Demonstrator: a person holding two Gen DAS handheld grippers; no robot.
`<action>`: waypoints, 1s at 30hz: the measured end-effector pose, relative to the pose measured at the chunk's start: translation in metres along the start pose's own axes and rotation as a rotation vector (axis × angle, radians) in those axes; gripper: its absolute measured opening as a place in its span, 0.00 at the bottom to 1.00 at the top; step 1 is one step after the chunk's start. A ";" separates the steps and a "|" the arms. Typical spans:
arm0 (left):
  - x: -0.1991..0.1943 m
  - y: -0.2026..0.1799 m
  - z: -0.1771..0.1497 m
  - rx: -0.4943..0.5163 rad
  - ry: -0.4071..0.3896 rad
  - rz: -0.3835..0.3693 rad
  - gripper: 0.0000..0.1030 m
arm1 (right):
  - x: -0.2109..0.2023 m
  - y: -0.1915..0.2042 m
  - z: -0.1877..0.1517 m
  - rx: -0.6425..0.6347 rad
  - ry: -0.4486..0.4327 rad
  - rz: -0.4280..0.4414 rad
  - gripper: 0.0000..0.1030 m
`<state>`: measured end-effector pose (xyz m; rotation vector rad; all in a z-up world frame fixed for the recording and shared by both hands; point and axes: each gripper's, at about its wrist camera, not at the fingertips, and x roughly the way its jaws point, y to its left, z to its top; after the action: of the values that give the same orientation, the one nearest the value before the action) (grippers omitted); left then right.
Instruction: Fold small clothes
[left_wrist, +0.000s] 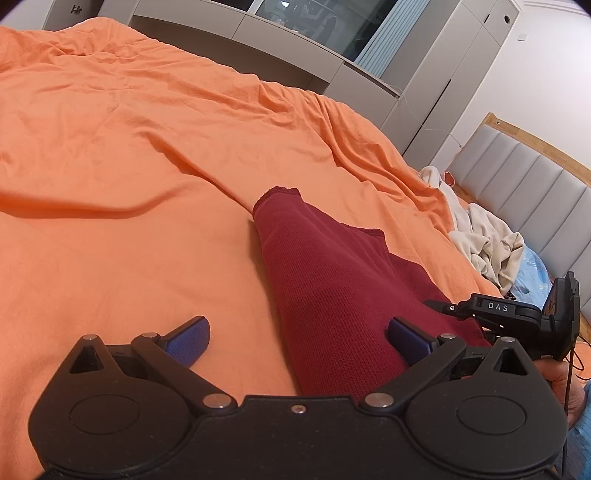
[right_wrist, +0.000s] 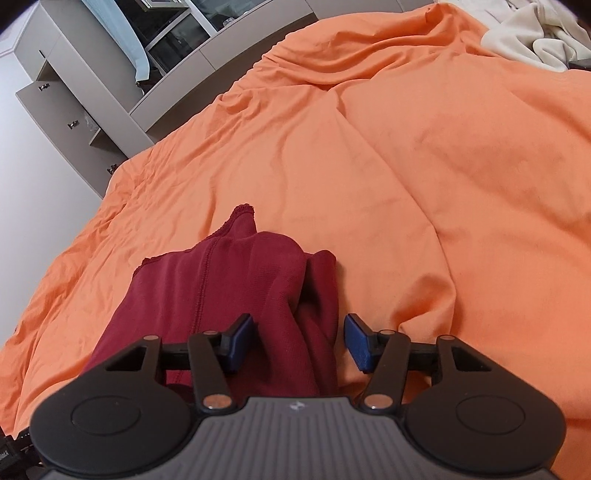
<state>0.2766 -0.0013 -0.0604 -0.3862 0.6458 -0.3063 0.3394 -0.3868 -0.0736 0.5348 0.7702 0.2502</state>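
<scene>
- Currently the dark red knitted garment (left_wrist: 325, 280) lies on the rumpled orange bed cover (left_wrist: 129, 155), toward its near edge, narrow end with a scalloped hem pointing away; it looks partly folded lengthwise, one layer lapped over another.
- Both tools sit low at the garment's near end, probably because that is the end to be lifted or smoothed next.
- On the left gripper (left_wrist: 298, 341), the blue pads are spread wide: one lies on bare cover, the other over the red knit, so the garment's left border falls in the gap. Nothing is pinched.
- On the right gripper (right_wrist: 298, 341), the jaws also stand apart, straddling the bunched right-hand folds of the garment (right_wrist: 236, 295); the cloth between them seems loose, not clamped.
- In the left wrist view the right gripper's black body shows at the garment's far side, so the two flank it, a sensible stance for a two-cornered lift.
- A heap of cream clothes (left_wrist: 487, 243) waits near the cover's far corner by the grey padded headboard (left_wrist: 535, 192), well apart.
</scene>
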 end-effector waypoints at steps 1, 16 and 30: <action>0.000 0.000 0.000 0.000 0.000 0.000 1.00 | 0.000 0.000 0.000 0.000 -0.001 -0.001 0.58; 0.001 0.001 0.001 -0.002 0.004 0.002 1.00 | 0.001 0.002 -0.002 -0.012 -0.009 -0.013 0.58; 0.020 0.007 0.029 -0.023 0.131 -0.054 1.00 | -0.002 0.012 -0.003 -0.078 -0.031 -0.031 0.46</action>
<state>0.3111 0.0040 -0.0525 -0.4080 0.7685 -0.3787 0.3356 -0.3761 -0.0673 0.4519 0.7348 0.2417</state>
